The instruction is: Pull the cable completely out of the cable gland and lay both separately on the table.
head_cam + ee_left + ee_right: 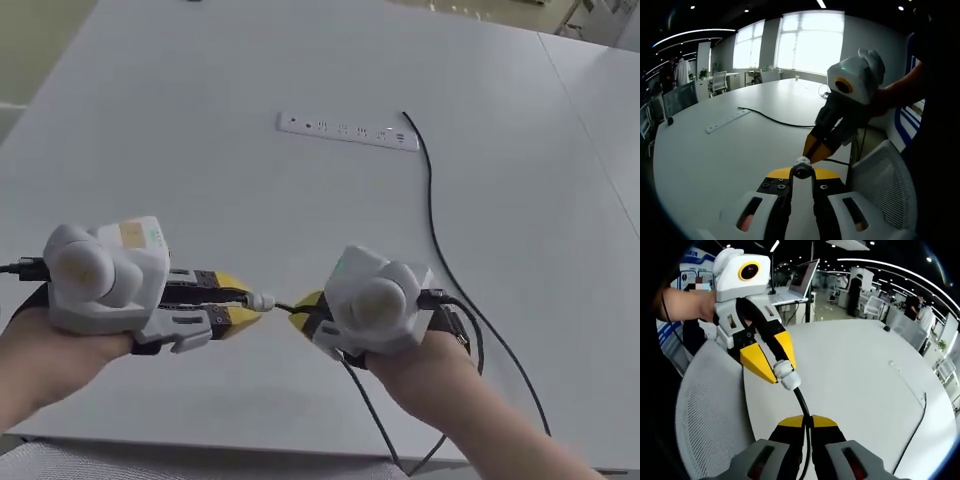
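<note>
Both grippers are held close together over the near edge of the white table (250,200). My left gripper (243,305) is shut on the white cable gland (262,301), which sits between its yellow tips (802,174). A short run of black cable (284,307) leaves the gland (786,376) and enters my right gripper (303,313). In the right gripper view the cable (802,399) is pinched between the shut jaws of that gripper (807,421) and runs on down behind them. The gland (802,167) is still on the cable.
A white power strip (347,131) lies mid-table, and its black cord (432,210) runs towards the near right edge. A grey mesh chair (880,175) stands just behind the grippers at the table's edge. People and desks are far off in the room.
</note>
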`<action>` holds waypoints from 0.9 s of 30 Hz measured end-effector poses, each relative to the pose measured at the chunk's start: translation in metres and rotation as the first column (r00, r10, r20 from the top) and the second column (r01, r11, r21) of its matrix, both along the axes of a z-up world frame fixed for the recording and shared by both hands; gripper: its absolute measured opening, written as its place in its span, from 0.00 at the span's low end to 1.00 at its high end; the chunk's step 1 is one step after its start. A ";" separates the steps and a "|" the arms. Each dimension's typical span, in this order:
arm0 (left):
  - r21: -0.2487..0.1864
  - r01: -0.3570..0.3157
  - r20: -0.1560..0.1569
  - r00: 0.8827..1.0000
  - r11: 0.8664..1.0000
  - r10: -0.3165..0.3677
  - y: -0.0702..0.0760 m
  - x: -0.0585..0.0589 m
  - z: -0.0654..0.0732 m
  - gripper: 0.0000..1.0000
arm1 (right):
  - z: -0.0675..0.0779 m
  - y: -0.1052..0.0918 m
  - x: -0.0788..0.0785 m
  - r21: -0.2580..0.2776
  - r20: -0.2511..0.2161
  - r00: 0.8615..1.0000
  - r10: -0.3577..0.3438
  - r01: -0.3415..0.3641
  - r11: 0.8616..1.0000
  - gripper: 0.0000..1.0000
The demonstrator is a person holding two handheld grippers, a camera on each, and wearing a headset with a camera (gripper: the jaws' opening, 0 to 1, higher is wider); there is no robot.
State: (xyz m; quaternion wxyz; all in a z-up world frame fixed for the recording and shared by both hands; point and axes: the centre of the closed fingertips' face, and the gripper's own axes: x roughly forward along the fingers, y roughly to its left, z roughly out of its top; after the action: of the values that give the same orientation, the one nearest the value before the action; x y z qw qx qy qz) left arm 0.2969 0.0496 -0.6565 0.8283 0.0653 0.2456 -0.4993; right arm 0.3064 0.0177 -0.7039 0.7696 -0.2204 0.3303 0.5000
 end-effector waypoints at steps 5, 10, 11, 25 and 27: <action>0.002 0.003 0.001 1.000 1.000 -0.003 0.000 0.001 0.000 0.15 | -0.008 -0.008 -0.001 -0.004 -0.028 0.999 -0.027 0.027 1.000 0.00; 0.004 0.003 0.001 1.000 1.000 -0.003 0.001 0.001 0.000 0.15 | -0.014 -0.014 -0.003 0.016 -0.100 0.991 -0.086 0.088 0.996 0.00; 0.003 0.003 0.002 1.000 1.000 -0.003 0.001 0.001 0.000 0.15 | -0.015 -0.015 -0.002 0.018 -0.102 0.990 -0.093 0.095 0.995 0.00; -0.007 0.003 0.002 1.000 1.000 -0.003 0.001 -0.001 0.001 0.15 | -0.033 -0.034 -0.014 0.005 -0.177 0.970 -0.165 0.168 0.986 0.00; -0.002 0.008 0.002 1.000 1.000 -0.008 0.000 -0.003 -0.001 0.15 | -0.034 -0.037 -0.013 0.006 -0.174 0.970 -0.171 0.175 0.985 0.00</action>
State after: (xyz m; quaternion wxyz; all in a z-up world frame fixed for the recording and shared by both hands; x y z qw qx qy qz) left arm 0.2938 0.0499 -0.6574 0.8265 0.0661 0.2442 -0.5029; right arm 0.2930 -0.0194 -0.7378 0.7810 -0.1384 0.4086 0.4515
